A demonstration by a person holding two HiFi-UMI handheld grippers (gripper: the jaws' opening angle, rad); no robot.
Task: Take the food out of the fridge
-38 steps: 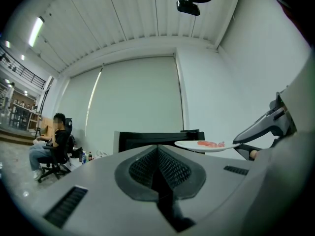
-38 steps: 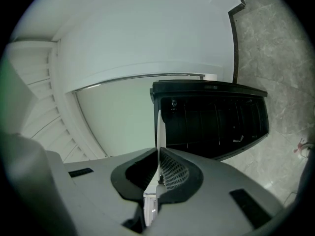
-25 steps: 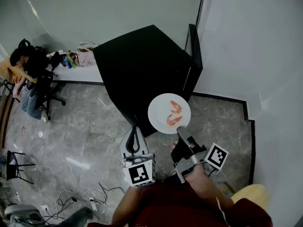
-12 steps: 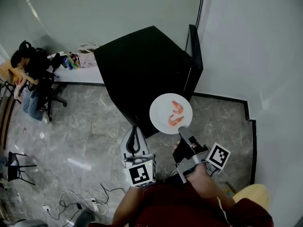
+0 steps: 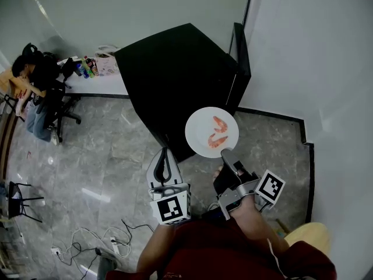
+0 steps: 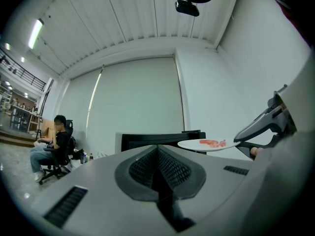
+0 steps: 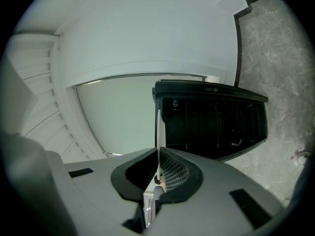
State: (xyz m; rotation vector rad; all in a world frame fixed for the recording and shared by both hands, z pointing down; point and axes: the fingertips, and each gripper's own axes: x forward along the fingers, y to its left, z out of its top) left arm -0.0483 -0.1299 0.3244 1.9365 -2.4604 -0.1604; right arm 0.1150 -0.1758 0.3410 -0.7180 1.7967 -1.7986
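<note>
A white plate (image 5: 211, 132) carrying two pink shrimps (image 5: 218, 123) is held level in front of the black fridge (image 5: 175, 80). My right gripper (image 5: 226, 154) is shut on the plate's near rim. In the right gripper view the plate (image 7: 158, 132) shows edge-on between the pads of that gripper (image 7: 158, 168). My left gripper (image 5: 165, 156) hangs beside it to the left, shut and holding nothing. From the left gripper view (image 6: 158, 149) the plate (image 6: 209, 144) floats at the right, with the fridge (image 6: 157, 137) behind it.
The fridge door (image 5: 240, 57) stands open against the white wall at the right. A person (image 5: 32, 80) sits on a chair at a table with bottles (image 5: 87, 69) at far left. Cables (image 5: 87, 238) lie on the marble floor near me.
Only the head camera has shifted slightly. Both grippers and the plate keep their places in front of the fridge.
</note>
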